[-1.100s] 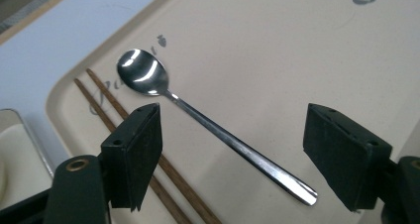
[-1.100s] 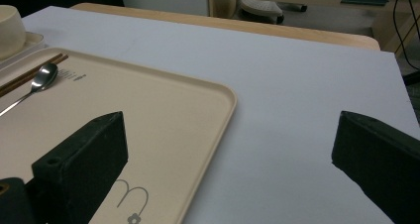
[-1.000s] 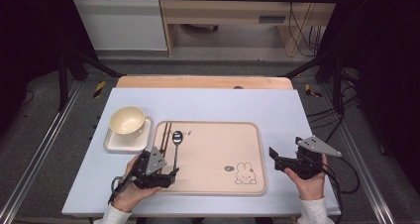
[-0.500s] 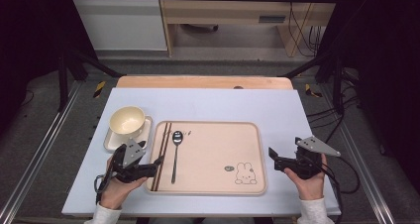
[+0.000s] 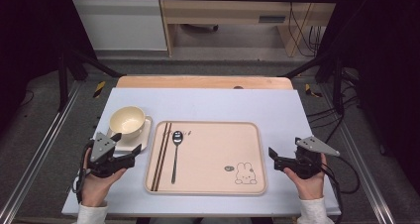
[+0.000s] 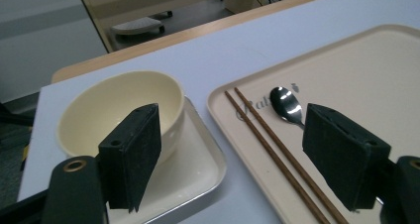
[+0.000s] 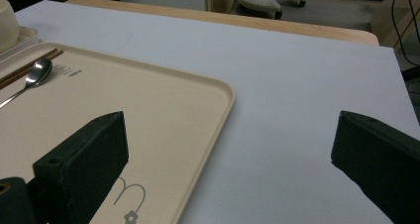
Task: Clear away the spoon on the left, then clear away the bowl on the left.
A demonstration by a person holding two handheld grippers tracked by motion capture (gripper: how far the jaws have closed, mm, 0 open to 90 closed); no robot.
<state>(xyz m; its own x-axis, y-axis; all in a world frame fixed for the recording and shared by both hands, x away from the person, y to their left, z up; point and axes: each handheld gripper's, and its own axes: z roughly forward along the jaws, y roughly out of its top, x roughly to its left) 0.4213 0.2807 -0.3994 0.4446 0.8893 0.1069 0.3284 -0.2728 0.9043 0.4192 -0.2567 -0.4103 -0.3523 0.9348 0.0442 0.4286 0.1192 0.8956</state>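
While the left gripper (image 5: 130, 158) hangs with its fingers (image 6: 132, 152) spread wide and nothing between them, it sits just off the left edge of the tray (image 5: 259, 154), beside the small white dish (image 5: 145, 139) that carries the bowl (image 5: 127, 121). A second ago those fingers were over the tray's left side, right at the chopsticks (image 5: 161, 155) and close to the spoon (image 5: 176, 152); half a second ago they had already drawn back towards the person, and now they stand further out to the left, clear of everything. The chopsticks and spoon lie flat and parallel on the tray, just beyond and to the right of the left fingers, the spoon's head pointing away from the person. In the left gripper view the bowl (image 6: 116, 112) stands ahead of the left finger and the chopsticks (image 6: 277, 154) run past the right one.

The right gripper (image 5: 273, 158) has not shifted across the three pictures. Its fingers (image 7: 81, 167) are spread too, holding nothing, just beside the tray's right edge (image 7: 218, 117) on the bare worktop (image 7: 297, 100).

My reading is that the cutlery has been laid out and released, so that step looks finished. The bowl on its dish, nearest the left fingers, seems the likely next thing to handle.
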